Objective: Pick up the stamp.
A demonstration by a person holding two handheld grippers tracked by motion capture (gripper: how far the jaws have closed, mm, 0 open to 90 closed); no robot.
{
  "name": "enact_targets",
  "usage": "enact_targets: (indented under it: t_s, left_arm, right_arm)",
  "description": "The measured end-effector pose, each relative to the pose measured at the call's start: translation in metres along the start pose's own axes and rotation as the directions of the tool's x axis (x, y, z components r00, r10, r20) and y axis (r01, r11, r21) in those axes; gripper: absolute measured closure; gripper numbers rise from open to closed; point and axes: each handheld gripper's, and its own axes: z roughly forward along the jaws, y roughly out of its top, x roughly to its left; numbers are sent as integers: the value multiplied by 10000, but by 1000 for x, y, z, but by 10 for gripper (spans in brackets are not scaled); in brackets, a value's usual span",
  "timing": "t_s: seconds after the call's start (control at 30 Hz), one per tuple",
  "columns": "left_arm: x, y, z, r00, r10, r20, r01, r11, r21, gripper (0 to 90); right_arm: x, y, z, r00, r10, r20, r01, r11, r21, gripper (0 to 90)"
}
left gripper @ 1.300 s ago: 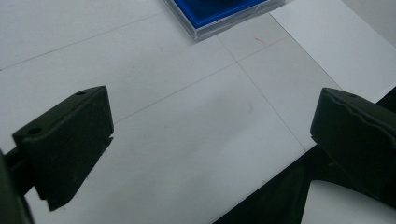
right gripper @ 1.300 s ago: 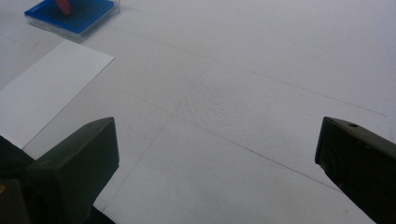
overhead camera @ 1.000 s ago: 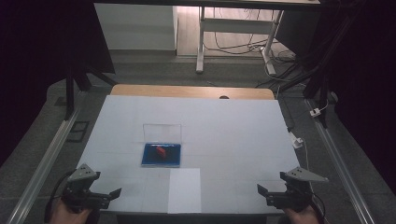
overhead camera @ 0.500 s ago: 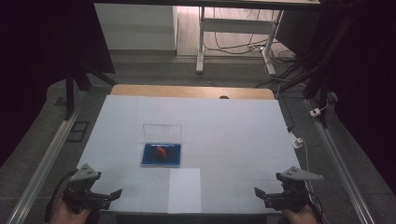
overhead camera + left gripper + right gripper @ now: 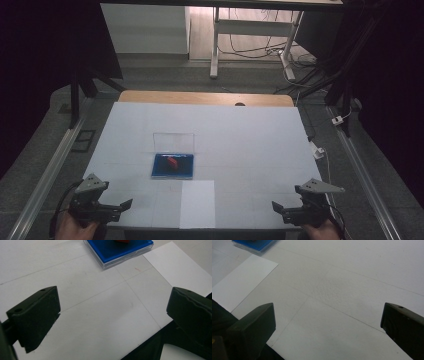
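Wide apart, both jaws of the left gripper (image 5: pixel 125 205) and right gripper (image 5: pixel 276 207) are held empty, near the worktop's (image 5: pixel 250 140) front edge, well short of the blue, clear-lidded flat plastic case (image 5: pixel 172 166).

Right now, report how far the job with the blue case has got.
Done: the blue case lies on the table with its clear lid raised and a red object inside. In hand: nothing; the left tool and right tool are open at the near edge. Left: reaching the case; white sheet untouched.
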Motion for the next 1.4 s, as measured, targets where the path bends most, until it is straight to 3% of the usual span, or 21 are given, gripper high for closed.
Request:
enact_targets:
  t_s: [0.27,0.33,0.53,0.7,1.13,1.4]
  left_arm:
    - [1,4,4,9990,366,264,-356,9987,-374,0]
    - [2,7,8,9971,565,505,-539,9972,-525,0]
    - [0,14,14,9948,752,692,-713,9958,-567,0]
    - [-3,21,25,9896,1184,815,-1131,9913,-671,0]
    - [-6,36,44,9860,1391,914,-1318,9879,-819,0]
    - [-7,51,60,9839,1400,1110,-1338,9891,-615,0]
  right_arm:
    - [1,0,1,10000,-37,-62,37,10000,12,3]
    - [1,0,1,9999,-94,-74,94,10000,31,3]
    - [2,0,1,9998,-210,-60,210,9997,80,3]
    - [2,0,1,9997,-232,-69,233,9997,101,4]
    - [2,0,2,9996,-243,-109,244,9996,129,3]
    - [3,1,2,9996,-253,-110,255,9995,171,3]
